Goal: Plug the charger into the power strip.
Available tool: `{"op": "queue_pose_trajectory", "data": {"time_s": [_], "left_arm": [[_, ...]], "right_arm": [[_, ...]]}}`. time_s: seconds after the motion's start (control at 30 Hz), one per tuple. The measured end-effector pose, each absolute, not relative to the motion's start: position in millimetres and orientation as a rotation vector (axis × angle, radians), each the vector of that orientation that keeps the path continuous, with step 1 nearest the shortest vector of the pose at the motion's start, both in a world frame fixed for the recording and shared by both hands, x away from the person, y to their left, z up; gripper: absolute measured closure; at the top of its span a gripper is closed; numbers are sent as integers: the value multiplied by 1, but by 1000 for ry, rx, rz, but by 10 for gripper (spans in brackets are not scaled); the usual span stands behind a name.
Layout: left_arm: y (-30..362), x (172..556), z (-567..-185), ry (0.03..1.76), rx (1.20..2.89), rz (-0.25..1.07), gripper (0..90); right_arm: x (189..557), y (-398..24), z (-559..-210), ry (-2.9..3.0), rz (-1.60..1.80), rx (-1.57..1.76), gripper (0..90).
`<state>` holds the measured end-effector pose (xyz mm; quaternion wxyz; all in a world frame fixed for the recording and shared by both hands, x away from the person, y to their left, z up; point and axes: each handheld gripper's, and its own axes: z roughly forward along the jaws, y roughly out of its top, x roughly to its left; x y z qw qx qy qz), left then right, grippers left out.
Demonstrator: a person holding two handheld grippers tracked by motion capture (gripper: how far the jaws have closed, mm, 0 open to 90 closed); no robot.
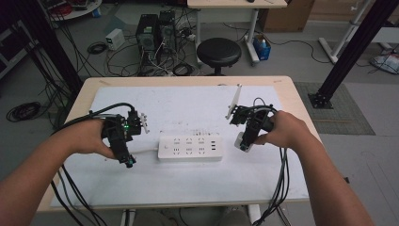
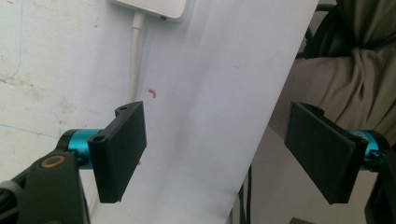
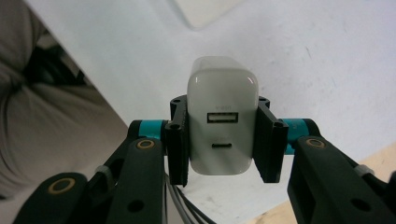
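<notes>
Nearest the person, in the high view, two forearms come up over the table (image 1: 282, 84), each hand wrapped around a gripper above the white sheet (image 1: 188, 179) that covers most of the tabletop.

The right gripper (image 3: 223, 135) is clamped on a white charger block (image 3: 222, 116). In the right gripper view the block sits squarely between the two black jaws, their pads pressed flat against its two sides, its port face turned toward the camera with two sockets one above the other. In the high view the right gripper (image 1: 244, 143) holds the charger block (image 1: 243, 141) just above the sheet, a little to the right of the white power strip (image 1: 190, 148) and apart from it.

The left gripper (image 2: 215, 154) has its jaws standing wide apart with nothing between them. In the left gripper view it hangs over the sheet, and beyond it the strip's white cable (image 2: 136, 56) runs up to one end of the power strip (image 2: 154, 7). In the high view the left gripper (image 1: 128, 160) hovers just left of the strip.

Farther off, past the table, a black round stool (image 1: 219, 52) and two computer towers (image 1: 155, 30) stand on the floor among loose cables.
</notes>
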<state>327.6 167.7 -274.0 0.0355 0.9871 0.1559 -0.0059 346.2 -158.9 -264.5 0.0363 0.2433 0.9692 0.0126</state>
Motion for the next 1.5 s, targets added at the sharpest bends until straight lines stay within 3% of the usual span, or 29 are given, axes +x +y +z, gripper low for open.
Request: {"op": "queue_pose_trajectory", "data": {"time_s": [0.3, 0.8, 1.5], "left_arm": [[166, 326, -275, 467, 3022, -6, 210], [163, 321, -273, 432, 3018, 8, 210], [173, 321, -276, 425, 3009, -10, 210]], "right_arm": [[355, -127, -268, 3029, -13, 509, 618], [396, -58, -320, 3045, -56, 278, 619], [421, -38, -338, 3073, -48, 151, 620]]}}
